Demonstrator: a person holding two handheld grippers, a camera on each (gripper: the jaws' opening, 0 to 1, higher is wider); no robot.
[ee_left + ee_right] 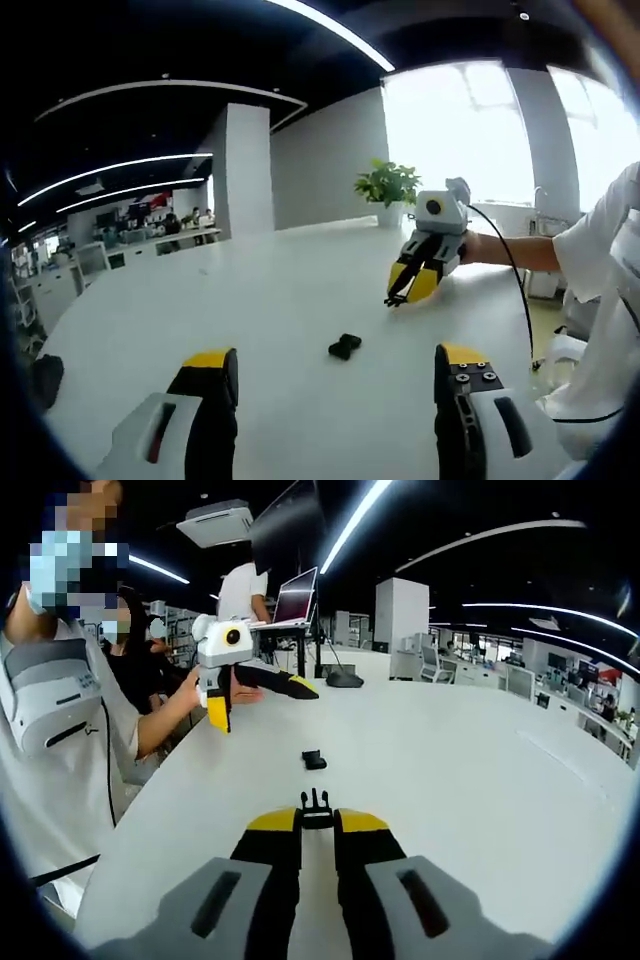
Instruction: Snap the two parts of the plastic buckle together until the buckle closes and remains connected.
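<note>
Two black plastic buckle halves are what I am tracking across a smooth, glossy white table [280, 300]. From the right gripper view, my right gripper [318, 823] has its yellow-tipped black jaws drawn narrow, pinching the pronged buckle half [316, 808], whose small forked teeth stick up past the fingertips. The socket buckle half [314, 760] lies loose on the table further ahead, a short, blocky dark piece, well apart from the held one. In the left gripper view the same socket half [345, 346] sits on the bare surface ahead of and between my left gripper [335, 385] jaws, which stand wide apart with nothing between them; their tips are yellow over matte black, on pale grey bodies. The right gripper [412, 285] comes in from the right of that view, held above the table by a hand and a white sleeve [600, 250], a thin black cable [520, 290] trailing from it. A leafy green potted plant [388, 190] stands at the table's far edge by a bright window
</note>
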